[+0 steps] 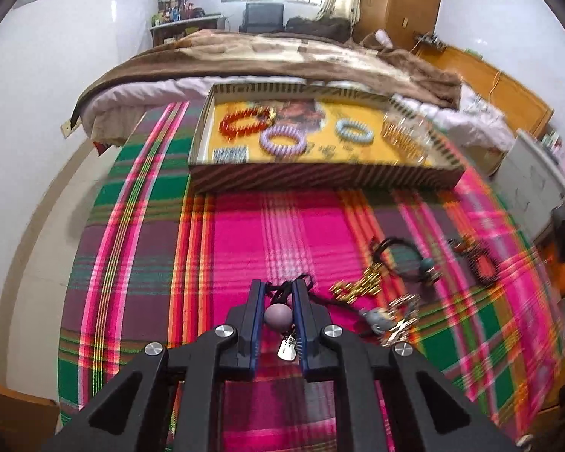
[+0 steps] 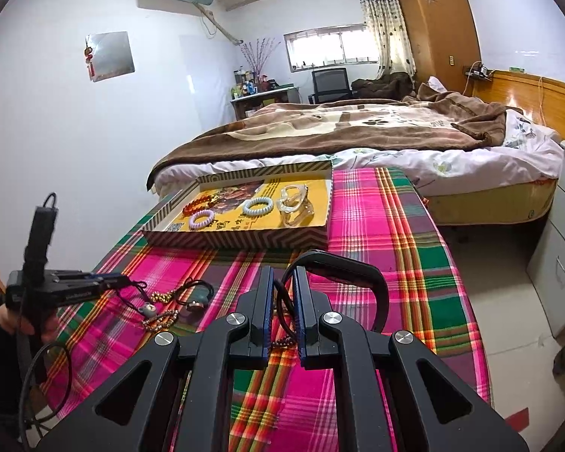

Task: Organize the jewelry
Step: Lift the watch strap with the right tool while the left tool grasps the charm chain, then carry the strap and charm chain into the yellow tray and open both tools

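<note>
A corded bead pendant [image 1: 278,314] is pinched in the left gripper [image 1: 278,293] and a black beaded cord [image 2: 282,301] in the right gripper [image 2: 282,282], both held near the table's front edge, presumably for carrying to the tray [image 2: 245,239].

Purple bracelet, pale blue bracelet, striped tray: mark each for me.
purple bracelet [image 2: 202,219], right wrist view, on its coiled ring.
pale blue bracelet [image 2: 258,207], right wrist view, on its ring.
striped tray [image 2: 237,239], right wrist view, on its near wall.

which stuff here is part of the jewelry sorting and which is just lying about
Job: tray; bracelets in it; loose jewelry on the cloth; corded bead piece in left gripper; black cord in right gripper.
Lying about: bed; chair; wardrobe.
</note>
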Available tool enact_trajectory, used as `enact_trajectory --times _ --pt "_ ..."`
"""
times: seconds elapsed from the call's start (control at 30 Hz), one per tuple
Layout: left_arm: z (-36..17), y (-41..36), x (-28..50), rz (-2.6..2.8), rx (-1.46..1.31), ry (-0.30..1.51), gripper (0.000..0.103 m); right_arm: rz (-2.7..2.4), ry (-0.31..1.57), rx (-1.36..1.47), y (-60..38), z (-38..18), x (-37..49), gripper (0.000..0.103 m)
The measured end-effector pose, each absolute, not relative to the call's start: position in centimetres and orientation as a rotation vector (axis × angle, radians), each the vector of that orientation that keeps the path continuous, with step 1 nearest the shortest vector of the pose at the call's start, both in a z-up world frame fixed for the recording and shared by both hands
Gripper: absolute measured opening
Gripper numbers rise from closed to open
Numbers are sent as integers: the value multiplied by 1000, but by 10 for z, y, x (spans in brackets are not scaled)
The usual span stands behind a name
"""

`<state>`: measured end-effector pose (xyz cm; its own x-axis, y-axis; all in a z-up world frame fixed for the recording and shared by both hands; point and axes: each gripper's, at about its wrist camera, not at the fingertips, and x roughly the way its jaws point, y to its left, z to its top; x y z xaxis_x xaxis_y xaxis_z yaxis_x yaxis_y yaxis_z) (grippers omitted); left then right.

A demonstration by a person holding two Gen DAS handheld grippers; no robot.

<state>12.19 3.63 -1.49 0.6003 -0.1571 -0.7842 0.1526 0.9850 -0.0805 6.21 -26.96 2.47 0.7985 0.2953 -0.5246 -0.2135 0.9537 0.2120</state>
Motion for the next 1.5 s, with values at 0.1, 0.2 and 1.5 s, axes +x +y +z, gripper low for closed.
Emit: enact_trajectory --times 0.1,0.2,1.5 --pt "0 36 121 -201 -17 876 15 276 578 146 -269 27 63 10" --pt "13 35 120 -218 -33 847 15 275 565 142 -268 32 63 10" --pt "83 2 291 -341 -2 733 15 430 687 37 -191 31 216 10"
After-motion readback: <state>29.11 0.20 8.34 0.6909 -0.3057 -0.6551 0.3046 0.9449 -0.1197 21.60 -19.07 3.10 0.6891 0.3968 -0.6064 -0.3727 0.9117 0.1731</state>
